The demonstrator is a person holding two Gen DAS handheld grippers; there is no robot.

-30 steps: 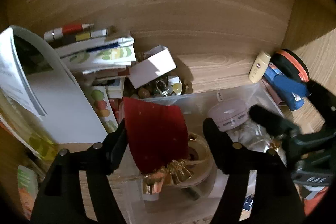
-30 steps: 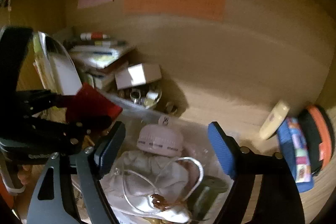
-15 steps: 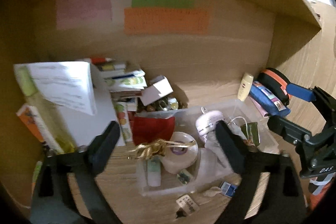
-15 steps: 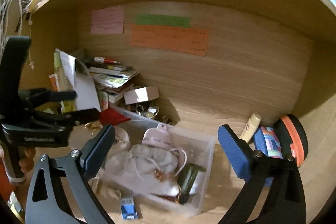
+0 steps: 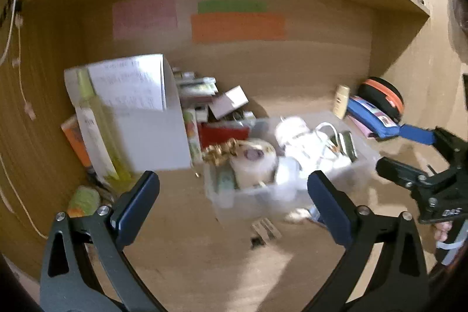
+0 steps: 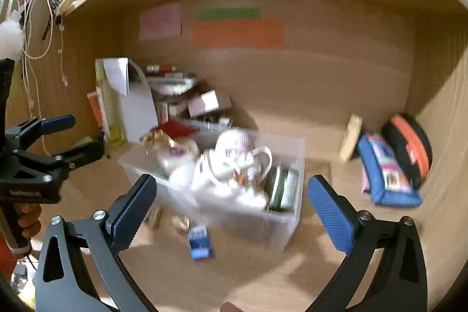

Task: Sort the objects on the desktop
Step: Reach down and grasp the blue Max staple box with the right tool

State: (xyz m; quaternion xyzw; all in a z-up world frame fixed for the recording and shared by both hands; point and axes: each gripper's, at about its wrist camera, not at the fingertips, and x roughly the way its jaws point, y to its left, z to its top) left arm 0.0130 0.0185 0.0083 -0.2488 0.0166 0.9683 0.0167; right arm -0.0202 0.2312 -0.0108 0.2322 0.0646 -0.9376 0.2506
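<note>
A clear plastic bin sits on the wooden desk. It holds a red pouch with a gold bow, a white tape roll, a pale round gadget with white cord and green packets. My left gripper is open and empty, back from the bin's front. My right gripper is open and empty, also back from the bin. Each gripper shows at the edge of the other's view.
A white file box with papers and a stack of books stand at the left. A blue pouch, an orange-black case and a cream tube lie at the right. Small items, one a blue packet, lie before the bin.
My left gripper has let go of the red pouch, which now lies in the bin. Both grippers have pulled back from the bin, so more of the desk shows.
</note>
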